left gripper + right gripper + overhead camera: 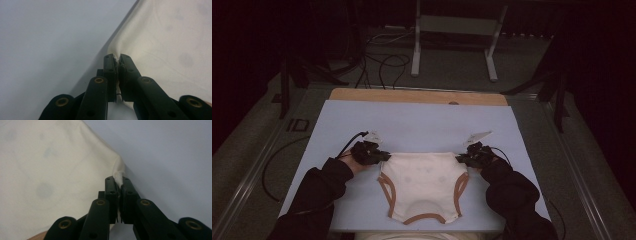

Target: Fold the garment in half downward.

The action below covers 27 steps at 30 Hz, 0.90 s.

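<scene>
The cream baby bodysuit (422, 187) lies flat on the blue table (412, 120), the left claw (384, 156) and right claw (460, 159) each clamped on an upper corner, likely to lift or fold it evenly.

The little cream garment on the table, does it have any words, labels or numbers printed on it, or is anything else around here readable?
No readable text anywhere.
The cream garment with brown trim carries only faint grey blotches, too blurred to tell whether they are a print or letters.
The left claw and right claw, each pinching a corner of it, bear no markings.
The blue table mat is plain.
</scene>
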Available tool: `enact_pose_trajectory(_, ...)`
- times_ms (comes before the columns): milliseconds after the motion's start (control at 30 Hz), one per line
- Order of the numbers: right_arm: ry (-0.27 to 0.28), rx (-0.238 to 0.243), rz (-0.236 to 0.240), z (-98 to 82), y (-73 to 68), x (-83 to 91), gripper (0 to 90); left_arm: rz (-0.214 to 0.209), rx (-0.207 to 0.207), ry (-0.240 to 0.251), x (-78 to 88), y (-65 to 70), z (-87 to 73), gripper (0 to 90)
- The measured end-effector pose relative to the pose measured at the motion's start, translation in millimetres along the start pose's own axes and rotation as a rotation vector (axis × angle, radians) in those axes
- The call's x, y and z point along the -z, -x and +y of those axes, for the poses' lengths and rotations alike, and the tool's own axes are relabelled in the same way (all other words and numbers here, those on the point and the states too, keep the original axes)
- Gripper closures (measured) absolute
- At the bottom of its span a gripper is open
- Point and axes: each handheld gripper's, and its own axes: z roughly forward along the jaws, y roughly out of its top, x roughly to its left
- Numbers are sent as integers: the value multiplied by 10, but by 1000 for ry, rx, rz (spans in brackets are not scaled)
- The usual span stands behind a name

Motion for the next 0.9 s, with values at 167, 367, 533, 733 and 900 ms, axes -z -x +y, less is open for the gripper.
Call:
enact_pose_trajectory(167, 4, -13, -6, 59, 70, -11, 861, 13, 5, 2, -13, -62, 65, 849)
enact_pose_trajectory(367, 8, -21, -14, 121, 151, -12, 861, 22, 2, 5, -32, -137, 135, 850)
enact_pose_trajectory(533, 18, -30, -23, 157, 208, -10, 861, 27, 0, 10, -39, -170, 183, 850)
enact_pose_trajectory(733, 10, -37, -29, 202, 279, -41, 861, 35, -12, -11, -68, -217, 225, 849)
enact_pose_trajectory(900, 6, -43, -39, 246, 317, -75, 861, 46, -32, -36, -84, -254, 269, 849)
